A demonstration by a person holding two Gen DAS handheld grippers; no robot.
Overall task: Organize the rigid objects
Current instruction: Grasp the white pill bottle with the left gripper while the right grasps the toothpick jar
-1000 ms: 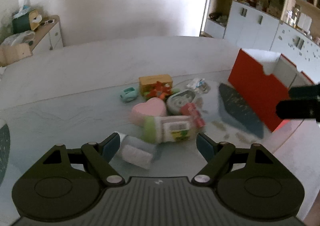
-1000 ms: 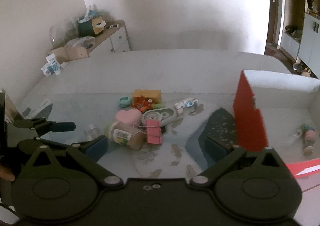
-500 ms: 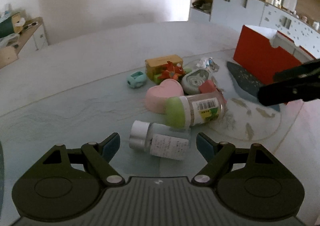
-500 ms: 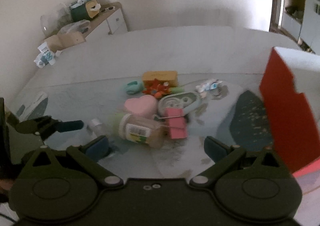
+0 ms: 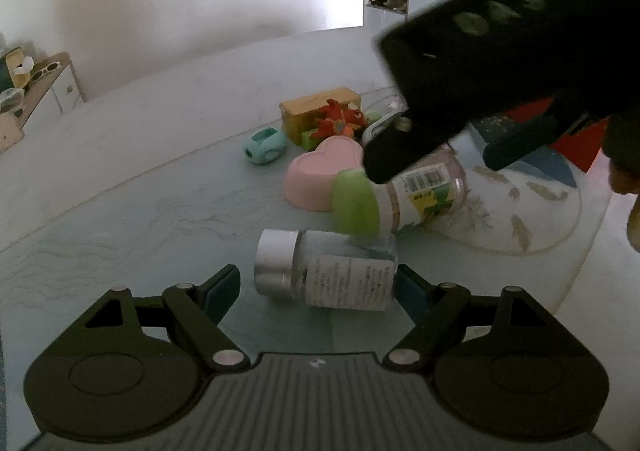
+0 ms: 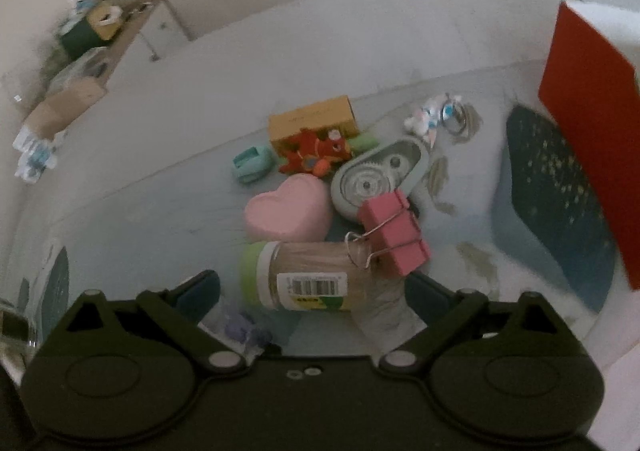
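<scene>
From the left wrist, the left tool (image 5: 318, 287) has dropped, wide open, around the silver-capped bottle (image 5: 326, 275) lying on the counter (image 5: 120, 211) — untouched, probably. From the right wrist, the right tool (image 6: 312, 291) has swung over the green-lidded jar (image 6: 304, 277) — jaws closing, nothing gripped.

1. Jar (image 5: 404, 199): bright green lid, tan contents, label with black barcode and yellow and green print.
2. Bottle (image 5: 328, 275): clear body, silver cap, white label with fine dark text.
3. Heart-shaped box (image 6: 290, 211): plain pale pink.
4. Binder clips (image 6: 394, 237): pink bodies, silver wire handles.
5. Tape dispenser (image 6: 380, 177): grey-green shell, pale inner wheels.
6. Small box (image 6: 312, 121): orange-yellow.
7. Storage box (image 6: 588, 135), right: red outer wall.
8. Table mat (image 5: 520, 223): white, grey-tan feather pattern; dark teal speckled patch at far right.
</scene>
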